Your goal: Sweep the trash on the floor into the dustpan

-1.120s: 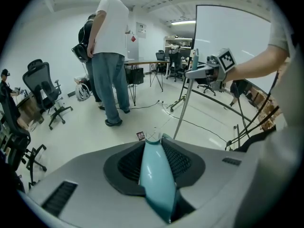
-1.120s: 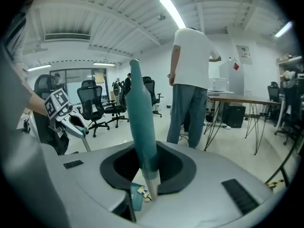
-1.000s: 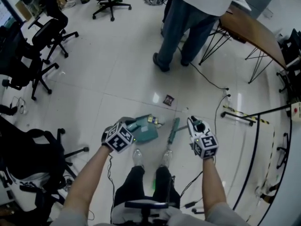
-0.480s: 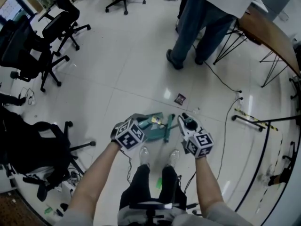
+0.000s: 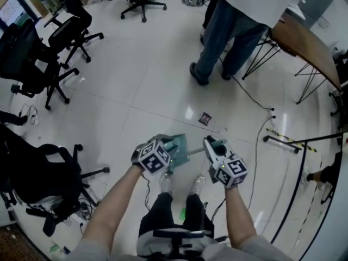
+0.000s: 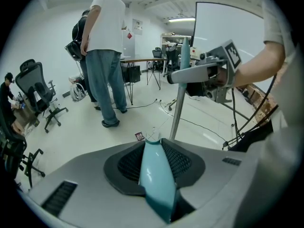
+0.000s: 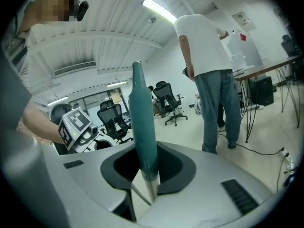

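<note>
Widest of all, glossy white tiled floor (image 5: pixel 125 91), with a standing person in blue jeans (image 5: pixel 225 42) well beyond the work. Nearer the feet, teal plastic dustpan (image 5: pixel 176 144), its pale teal handle (image 6: pixel 154 175) clamped between the left gripper (image 5: pixel 164 147) jaws. Just beside it, teal-gripped broom (image 7: pixel 142 122) on a bare metal shaft, pinched between the right gripper (image 5: pixel 209 144) jaws, just now closing tighter on it. Smallest, dark square wrapper (image 5: pixel 205 118) lying flat beyond the pan, apart from pan and broom alike.

For a clean sweep, probably best to keep the pan's lip pressed flat to the tiles and aimed at the wrapper, reach the broom past the wrapper, then draw back in one low stroke. No early lifting of the pan: light litter likely to skid on so slick a floor.
</note>
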`<state>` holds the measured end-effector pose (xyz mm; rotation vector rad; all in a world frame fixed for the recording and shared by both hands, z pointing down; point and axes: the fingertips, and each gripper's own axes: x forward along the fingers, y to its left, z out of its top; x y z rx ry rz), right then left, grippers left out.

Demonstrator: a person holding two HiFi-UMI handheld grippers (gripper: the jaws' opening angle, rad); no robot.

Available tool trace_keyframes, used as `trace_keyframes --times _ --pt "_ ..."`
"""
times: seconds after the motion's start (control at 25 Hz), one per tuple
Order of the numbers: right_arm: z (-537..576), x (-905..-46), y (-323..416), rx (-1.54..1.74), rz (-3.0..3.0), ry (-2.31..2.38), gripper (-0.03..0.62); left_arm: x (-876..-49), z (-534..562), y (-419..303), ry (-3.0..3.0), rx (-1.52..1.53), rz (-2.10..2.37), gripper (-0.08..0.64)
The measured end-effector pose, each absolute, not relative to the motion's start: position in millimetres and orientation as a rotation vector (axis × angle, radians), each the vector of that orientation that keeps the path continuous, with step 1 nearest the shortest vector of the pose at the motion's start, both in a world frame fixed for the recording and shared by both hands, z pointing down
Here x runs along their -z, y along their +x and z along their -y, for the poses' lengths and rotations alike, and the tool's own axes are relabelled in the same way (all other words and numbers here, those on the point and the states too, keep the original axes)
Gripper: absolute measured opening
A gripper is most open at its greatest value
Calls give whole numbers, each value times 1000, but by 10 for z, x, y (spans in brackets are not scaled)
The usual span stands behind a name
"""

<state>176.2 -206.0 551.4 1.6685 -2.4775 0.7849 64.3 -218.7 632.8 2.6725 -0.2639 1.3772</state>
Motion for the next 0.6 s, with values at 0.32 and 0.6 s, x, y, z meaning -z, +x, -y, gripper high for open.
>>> trace_keyframes --times 0.32,0.6 --pt "1696 -4989 2606 -618 2300 1922 71 -6031 2207 1012 2748 -1307 151 104" --pt "1655 -4980 3894 -520 2171 2033 71 -6020 2222 1971 2773 -1291 105 104"
